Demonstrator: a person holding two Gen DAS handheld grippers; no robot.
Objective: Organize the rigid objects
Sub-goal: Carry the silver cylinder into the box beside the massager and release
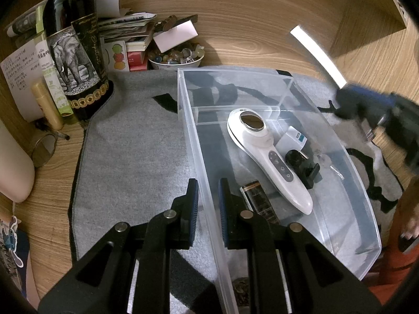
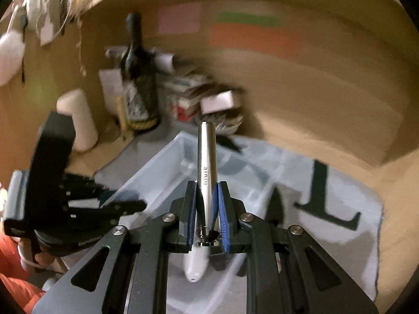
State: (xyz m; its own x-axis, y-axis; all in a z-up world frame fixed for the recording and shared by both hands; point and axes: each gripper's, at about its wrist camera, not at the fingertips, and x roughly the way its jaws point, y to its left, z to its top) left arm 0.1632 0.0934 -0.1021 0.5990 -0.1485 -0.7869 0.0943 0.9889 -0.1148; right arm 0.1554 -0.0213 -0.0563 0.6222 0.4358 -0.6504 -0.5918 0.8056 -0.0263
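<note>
Two grippers over grey mat [image 1: 131, 157], wooden desk [image 1: 49, 206]: left [image 1: 208, 201] jaws straddle bin wall [image 1: 207, 196]; right [image 2: 207, 204] clamps metal tube [image 2: 207, 157].

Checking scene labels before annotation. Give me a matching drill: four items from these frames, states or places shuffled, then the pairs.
Items:
1. silver tube
2. white handheld device
3. wine bottle
4. left claw

States or places:
A. lying inside the clear bin
B. standing upright at the mat's far left corner
C. astride the bin's near wall
D. clamped in the right claw

Pairs: 1-D, 2-A, 3-B, 4-C
</note>
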